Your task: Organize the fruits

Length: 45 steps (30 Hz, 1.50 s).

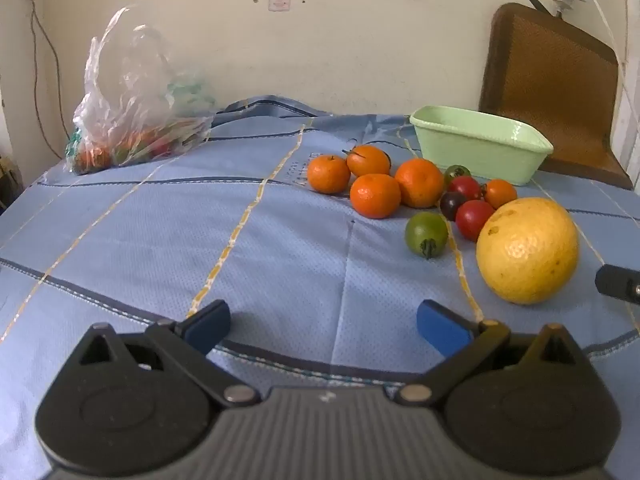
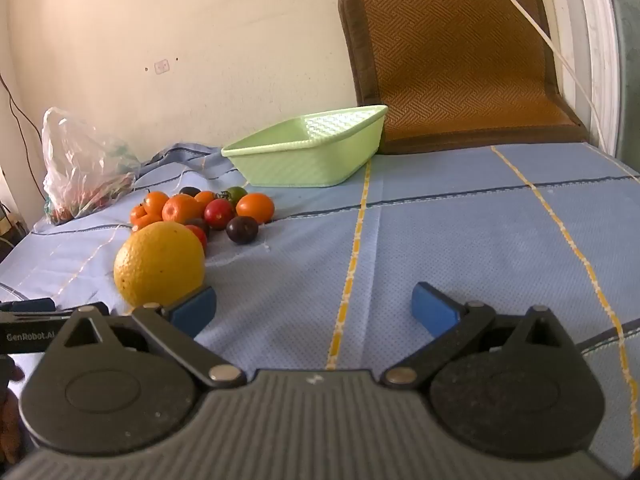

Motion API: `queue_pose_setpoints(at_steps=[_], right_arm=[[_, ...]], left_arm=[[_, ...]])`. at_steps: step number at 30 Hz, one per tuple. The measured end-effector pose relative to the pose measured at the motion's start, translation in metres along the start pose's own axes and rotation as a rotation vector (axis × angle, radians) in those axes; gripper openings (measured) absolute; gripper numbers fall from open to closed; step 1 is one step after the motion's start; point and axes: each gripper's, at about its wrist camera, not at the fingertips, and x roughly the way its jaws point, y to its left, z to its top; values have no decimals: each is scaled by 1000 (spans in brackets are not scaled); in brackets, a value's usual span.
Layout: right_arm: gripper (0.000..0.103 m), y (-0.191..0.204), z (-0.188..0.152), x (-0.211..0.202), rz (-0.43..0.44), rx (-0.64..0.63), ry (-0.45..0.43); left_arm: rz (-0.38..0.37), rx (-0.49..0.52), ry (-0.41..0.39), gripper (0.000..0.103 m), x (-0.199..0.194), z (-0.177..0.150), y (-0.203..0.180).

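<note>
A large yellow citrus (image 1: 528, 250) lies on the blue cloth, nearest to me; it also shows in the right wrist view (image 2: 160, 264). Behind it lie several mandarins (image 1: 376, 194) and small tomatoes, red (image 1: 474, 219), green (image 1: 426, 234) and dark (image 2: 242, 229). An empty light green basket (image 1: 480, 148) stands behind the fruit; it also shows in the right wrist view (image 2: 308, 152). My left gripper (image 1: 324, 326) is open and empty, low over the cloth, left of the citrus. My right gripper (image 2: 314, 310) is open and empty, its left finger just beside the citrus.
A clear plastic bag (image 1: 132, 120) with more produce lies at the back left by the wall. A brown woven chair cushion (image 2: 460, 56) leans at the back right. The blue cloth (image 1: 160, 240) covers the whole surface. A white cable (image 2: 536, 28) hangs at right.
</note>
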Motion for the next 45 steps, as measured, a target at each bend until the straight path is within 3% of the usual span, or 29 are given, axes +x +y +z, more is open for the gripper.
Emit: queue_pose_setpoints(at_steps=[6,15,22,29,37,45], right_arm=[[103,0,0,0,2,2,-1],[103,-4,-2,-7,0,2,-2],[103,6,-1,2,-32,-37,14],[103,3,-1,0,-22,-25,7],[103,6,-1,1,-36,-44,13],[101,-1,-1,-6,11,8,-24]], left_arm=[[-76,38,35,103,2,-1,7],[-132,63,41,103,-1,-4,12],[-104,-82,-55,103,-2,8,23],[-72,-54,-131,103,-4,6,7],[-58,69,-215,103,-20,3,-9],[-93,-45,-202,103,-18,6,11]])
